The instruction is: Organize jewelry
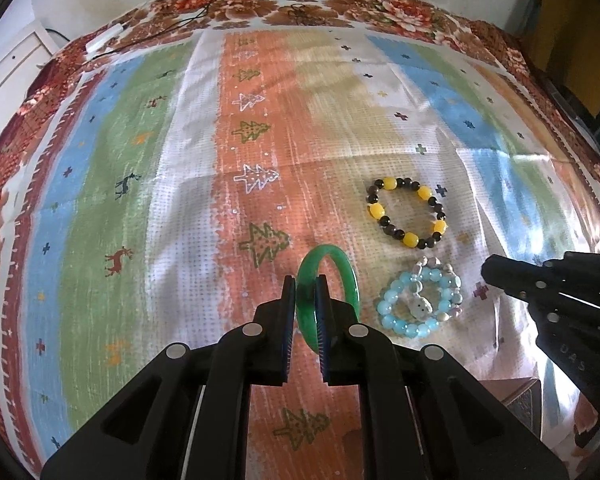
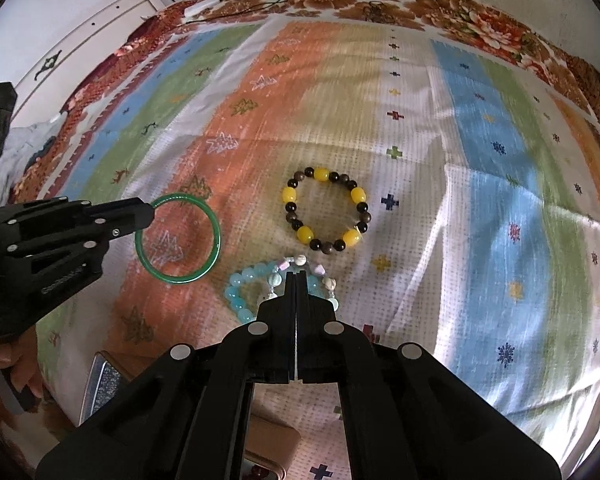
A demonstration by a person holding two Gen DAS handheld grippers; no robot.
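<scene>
Green and glassy, the bangle (image 1: 327, 276) stands on edge between the left gripper (image 1: 305, 284) pads, which are clamped on its band, over the orange stripe of the patterned cloth (image 1: 148, 184). To its right on the cloth lie a yellow-and-dark bead bracelet (image 1: 407, 213) and, nearer, a pale blue bead bracelet (image 1: 419, 300) with a small white charm. The right gripper (image 1: 488, 270) enters from the right edge.

From the right wrist, the right gripper (image 2: 296, 278) has its jaws pressed fully together with nothing between them, its tips over the blue bracelet (image 2: 242, 294). The left gripper (image 2: 150, 212) pinches the bangle (image 2: 179, 239) at its rim. The yellow-and-dark bracelet (image 2: 325, 209) lies flat beyond.
</scene>
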